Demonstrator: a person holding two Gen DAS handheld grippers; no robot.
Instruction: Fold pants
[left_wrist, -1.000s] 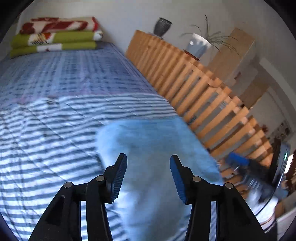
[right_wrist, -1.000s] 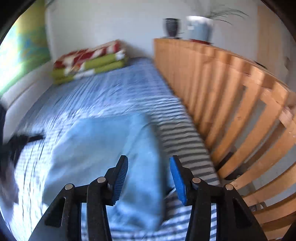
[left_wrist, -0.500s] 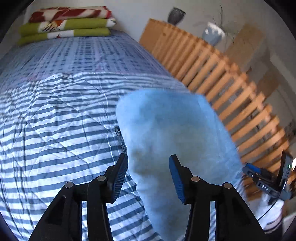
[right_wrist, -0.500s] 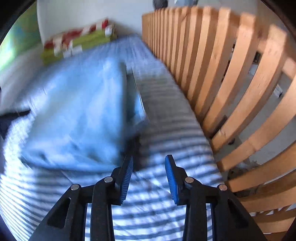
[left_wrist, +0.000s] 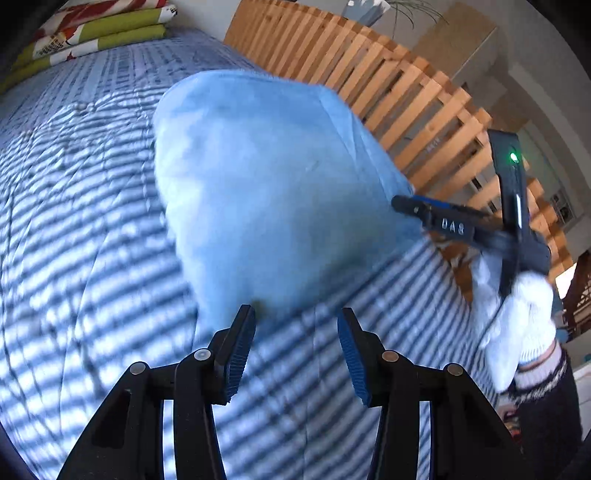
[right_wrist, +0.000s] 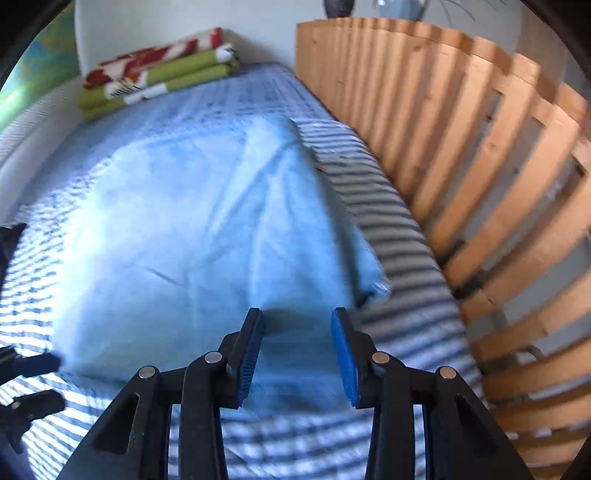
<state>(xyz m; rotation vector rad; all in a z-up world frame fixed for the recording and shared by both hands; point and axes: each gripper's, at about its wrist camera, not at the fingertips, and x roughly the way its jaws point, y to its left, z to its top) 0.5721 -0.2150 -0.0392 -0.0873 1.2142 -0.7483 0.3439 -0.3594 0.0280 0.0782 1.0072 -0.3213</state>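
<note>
The light blue pants (left_wrist: 266, 184) lie folded in a thick pad on the striped bed cover (left_wrist: 74, 258). My left gripper (left_wrist: 297, 332) is open just short of their near edge, over the cover, with nothing between its fingers. In the left wrist view my right gripper (left_wrist: 443, 221), held by a white-gloved hand (left_wrist: 517, 317), points its tip at the pants' right edge. In the right wrist view the pants (right_wrist: 184, 221) fill the middle, and my right gripper (right_wrist: 297, 332) stands open over their near edge. The left gripper (right_wrist: 26, 373) shows at the far left.
A wooden slatted rail (right_wrist: 461, 166) runs along the bed's right side, close to the pants. Folded green and red blankets (right_wrist: 159, 81) are stacked at the head of the bed. A plant pot (left_wrist: 369, 7) stands on the rail's top.
My left gripper has drawn back off the pants to their near edge. The right gripper has swung from the cover beside the rail back over the pants' edge.
</note>
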